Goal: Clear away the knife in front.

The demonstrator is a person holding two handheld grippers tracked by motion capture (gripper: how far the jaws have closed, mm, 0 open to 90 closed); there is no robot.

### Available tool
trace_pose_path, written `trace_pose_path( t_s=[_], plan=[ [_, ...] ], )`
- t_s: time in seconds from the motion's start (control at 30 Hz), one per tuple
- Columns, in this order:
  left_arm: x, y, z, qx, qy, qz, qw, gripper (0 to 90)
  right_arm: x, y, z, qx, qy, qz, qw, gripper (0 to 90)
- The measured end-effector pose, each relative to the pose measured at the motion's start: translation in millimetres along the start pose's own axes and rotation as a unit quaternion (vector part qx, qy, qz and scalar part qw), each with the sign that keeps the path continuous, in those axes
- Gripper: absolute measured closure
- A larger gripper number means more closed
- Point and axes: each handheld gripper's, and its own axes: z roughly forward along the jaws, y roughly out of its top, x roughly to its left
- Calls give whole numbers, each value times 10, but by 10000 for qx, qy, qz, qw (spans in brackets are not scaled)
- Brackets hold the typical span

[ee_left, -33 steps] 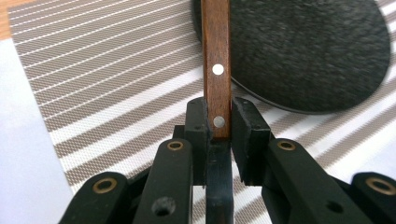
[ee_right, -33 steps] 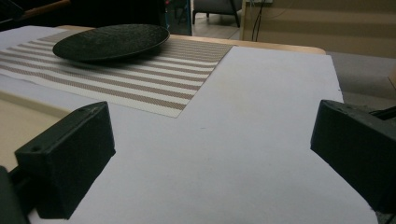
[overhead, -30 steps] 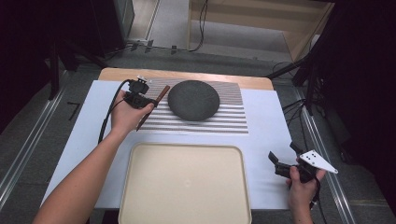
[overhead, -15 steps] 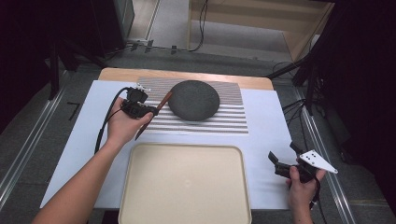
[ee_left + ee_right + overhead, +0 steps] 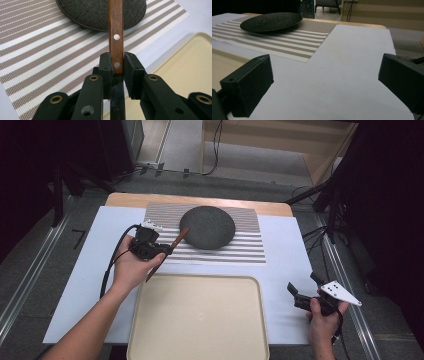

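The left gripper [image 5: 167,251] had clamped its jaws on a wooden-handled utensil [image 5: 172,246], held lifted just left of the dark plate [image 5: 207,227], so I judged the pickup done and the setting-down still ahead. The left gripper view showed the handle's two rivets, too small to tell from the high view. Well right of the plate, the right gripper [image 5: 304,289] sat spread wide and empty.

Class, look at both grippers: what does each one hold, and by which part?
The left gripper clamps a knife by its wooden handle, near a rivet. The right gripper is open and holds nothing.
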Motion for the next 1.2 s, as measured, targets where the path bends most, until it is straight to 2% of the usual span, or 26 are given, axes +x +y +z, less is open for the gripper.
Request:
trace_pose_path(
  t_s=[0.23,0.6,0.87,1.2],
  plan=[
    [-104,-155,-55,-16,-31,44,10000,773,-1,-1,-3,3,2,8,10000,0],
    [-199,-442,-115,-77,-166,-59,9998,773,1,-1,-2,11,16,0,10000,0],
    [-245,-659,-205,-217,-267,-199,9992,773,1,-1,-1,18,18,-5,10000,0],
    [-369,-912,-244,-195,-300,-201,9992,773,4,-1,1,20,13,-21,10000,0]
  ],
)
